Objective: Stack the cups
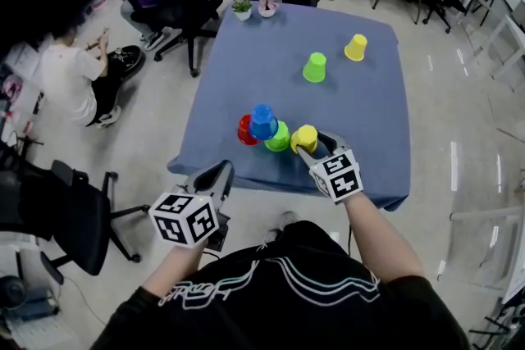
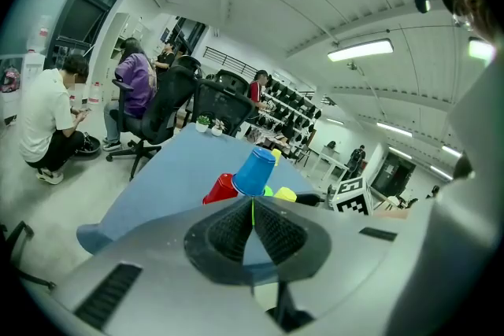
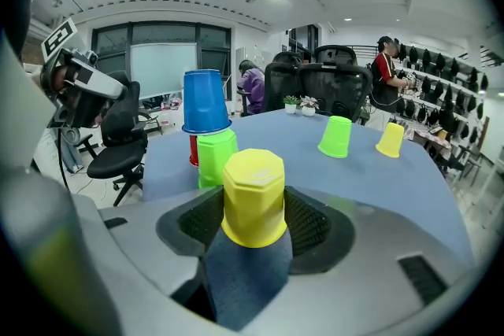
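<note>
One yellow cup (image 3: pixel 253 197) seemingly clamped, right gripper's (image 1: pixel 312 146) own view shows; left gripper (image 2: pixel 252 210) closed.

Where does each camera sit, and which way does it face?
Head view: on the person's head, looking steeply down at the table; both forearms, left gripper and right gripper show.
Left gripper view: on the left gripper, looking along its shut jaws across the table to the blue cup.
Right gripper view: on the right gripper, looking along its jaws, closed on a yellow cup.
Shared: all three show the blue cup.
</note>
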The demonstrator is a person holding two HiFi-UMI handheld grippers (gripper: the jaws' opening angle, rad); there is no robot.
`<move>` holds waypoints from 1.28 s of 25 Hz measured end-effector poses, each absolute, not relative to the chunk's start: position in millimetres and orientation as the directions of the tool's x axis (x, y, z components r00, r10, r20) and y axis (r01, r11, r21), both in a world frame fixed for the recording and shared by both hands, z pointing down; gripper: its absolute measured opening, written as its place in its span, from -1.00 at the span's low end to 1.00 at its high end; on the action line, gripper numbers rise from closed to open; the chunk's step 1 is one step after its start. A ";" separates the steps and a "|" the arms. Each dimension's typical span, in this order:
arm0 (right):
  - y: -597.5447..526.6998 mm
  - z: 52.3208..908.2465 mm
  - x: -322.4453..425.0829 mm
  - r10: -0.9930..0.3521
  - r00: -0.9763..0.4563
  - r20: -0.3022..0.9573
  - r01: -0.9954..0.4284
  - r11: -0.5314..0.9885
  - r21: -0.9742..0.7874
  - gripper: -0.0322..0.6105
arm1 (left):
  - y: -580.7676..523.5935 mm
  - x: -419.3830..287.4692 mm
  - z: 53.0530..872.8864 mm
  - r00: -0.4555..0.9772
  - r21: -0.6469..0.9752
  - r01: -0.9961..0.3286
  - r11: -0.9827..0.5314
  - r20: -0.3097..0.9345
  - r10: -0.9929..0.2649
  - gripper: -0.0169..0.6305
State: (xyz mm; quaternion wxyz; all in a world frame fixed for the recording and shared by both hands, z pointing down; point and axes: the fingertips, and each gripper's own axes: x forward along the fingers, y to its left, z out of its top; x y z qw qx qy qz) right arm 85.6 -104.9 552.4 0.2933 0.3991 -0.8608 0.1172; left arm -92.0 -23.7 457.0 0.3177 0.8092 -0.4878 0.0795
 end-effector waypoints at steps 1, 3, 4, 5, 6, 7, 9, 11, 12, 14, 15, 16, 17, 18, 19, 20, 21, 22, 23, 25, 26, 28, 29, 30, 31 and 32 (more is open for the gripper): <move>-104.7 552.0 85.7 -0.617 -0.509 0.601 -0.755 0.655 0.033 -0.11 | -24.4 -91.5 455.9 0.513 0.436 -0.839 -0.325 0.436 -0.739 -0.86; -103.0 548.5 85.1 -0.611 -0.518 0.599 -0.749 0.662 0.028 -0.07 | -25.7 -89.9 453.3 0.516 0.435 -0.838 -0.331 0.431 -0.740 -0.86; -101.7 544.7 84.9 -0.608 -0.527 0.593 -0.746 0.666 0.021 -0.04 | -26.4 -88.4 452.2 0.518 0.435 -0.837 -0.333 0.429 -0.740 -0.86; -100.4 539.6 85.0 -0.607 -0.538 0.585 -0.742 0.670 0.013 -0.01 | -27.1 -86.5 451.0 0.520 0.435 -0.836 -0.336 0.428 -0.739 -0.86; -99.2 533.6 85.6 -0.607 -0.549 0.575 -0.739 0.674 0.006 0.00 | -27.8 -84.2 449.9 0.522 0.436 -0.834 -0.338 0.427 -0.739 -0.86; -98.3 527.0 86.5 -0.606 -0.558 0.566 -0.735 0.678 0.001 0.02 | -28.6 -81.8 448.9 0.524 0.437 -0.833 -0.339 0.426 -0.738 -0.86; -97.9 514.2 89.0 -0.601 -0.579 0.552 -0.726 0.687 -0.013 0.02 | -30.3 -76.3 447.2 0.526 0.439 -0.831 -0.340 0.422 -0.738 -0.86; -100.6 499.5 91.6 -0.599 -0.600 0.530 -0.718 0.696 -0.026 0.02 | -32.8 -70.6 445.9 0.526 0.441 -0.831 -0.340 0.422 -0.739 -0.86; -103.3 491.0 93.3 -0.602 -0.609 0.516 -0.715 0.699 -0.028 0.02 | -34.2 -68.0 445.2 0.524 0.441 -0.832 -0.337 0.423 -0.739 -0.86; -111.0 475.0 97.7 -0.608 -0.623 0.491 -0.711 0.702 -0.032 0.02 | -37.7 -64.1 444.0 0.517 0.445 -0.834 -0.326 0.425 -0.742 -0.86; -116.6 468.6 100.5 -0.611 -0.627 0.483 -0.710 0.703 -0.033 0.02 | -40.0 -62.6 443.7 0.512 0.447 -0.836 -0.318 0.427 -0.745 -0.86; -123.5 463.6 104.1 -0.614 -0.629 0.478 -0.710 0.703 -0.032 0.02 | -42.6 -61.1 443.6 0.506 0.450 -0.838 -0.309 0.429 -0.749 -0.86; -131.5 459.9 108.3 -0.617 -0.628 0.475 -0.712 0.702 -0.028 0.02 | -45.4 -59.4 443.4 0.499 0.451 -0.841 -0.300 0.430 -0.752 -0.86; -140.0 457.2 112.8 -0.621 -0.626 0.473 -0.713 0.700 -0.025 0.02 | -48.0 -57.6 443.0 0.492 0.453 -0.843 -0.290 0.431 -0.756 -0.86; -148.9 455.2 117.3 -0.624 -0.623 0.472 -0.716 0.698 -0.022 0.02 | -50.5 -56.0 442.2 0.485 0.455 -0.845 -0.281 0.432 -0.761 -0.86; -158.2 453.8 121.5 -0.627 -0.619 0.473 -0.719 0.695 -0.020 0.02 | -53.0 -54.8 441.5 0.477 0.456 -0.848 -0.271 0.432 -0.766 -0.86; -167.8 453.0 125.0 -0.631 -0.615 0.473 -0.722 0.691 -0.017 0.02 | -55.6 -54.4 440.8 0.468 0.456 -0.851 -0.260 0.433 -0.770 -0.86; -177.7 452.6 127.6 -0.634 -0.611 0.474 -0.725 0.688 -0.014 0.02 | -58.4 -54.6 440.3 0.458 0.456 -0.854 -0.249 0.435 -0.775 -0.86; -187.9 452.5 129.4 -0.638 -0.607 0.475 -0.728 0.686 -0.009 0.02 | -61.4 -55.4 439.9 0.448 0.455 -0.858 -0.238 0.436 -0.781 -0.86; -207.8 453.4 132.5 -0.644 -0.597 0.478 -0.733 0.681 0.002 0.02 | -67.2 -57.3 439.0 0.425 0.452 -0.866 -0.215 0.440 -0.791 -0.86; -217.3 454.5 134.3 -0.647 -0.592 0.481 -0.734 0.679 0.009 0.02 | -69.8 -58.0 438.4 0.414 0.450 -0.870 -0.202 0.442 -0.796 -0.86; -235.4 458.0 138.0 -0.649 -0.582 0.491 -0.735 0.678 0.024 0.02 | -75.1 -59.4 436.8 0.388 0.446 -0.878 -0.176 0.445 -0.807 -0.86; -244.3 460.5 139.5 -0.648 -0.577 0.497 -0.734 0.678 0.031 0.02 | -78.1 -60.2 435.6 0.375 0.444 -0.881 -0.163 0.446 -0.813 -0.86; -253.1 463.7 140.7 -0.646 -0.573 0.505 -0.734 0.678 0.036 0.02 | -81.3 -61.2 434.5 0.362 0.442 -0.884 -0.150 0.447 -0.818 -0.86; -261.5 467.6 141.6 -0.644 -0.568 0.513 -0.734 0.678 0.039 0.02 | -84.1 -62.3 433.6 0.350 0.440 -0.887 -0.138 0.447 -0.823 -0.86; -269.3 471.9 142.2 -0.642 -0.564 0.520 -0.734 0.678 0.042 0.02 | -86.4 -63.4 433.1 0.337 0.438 -0.890 -0.126 0.447 -0.828 -0.86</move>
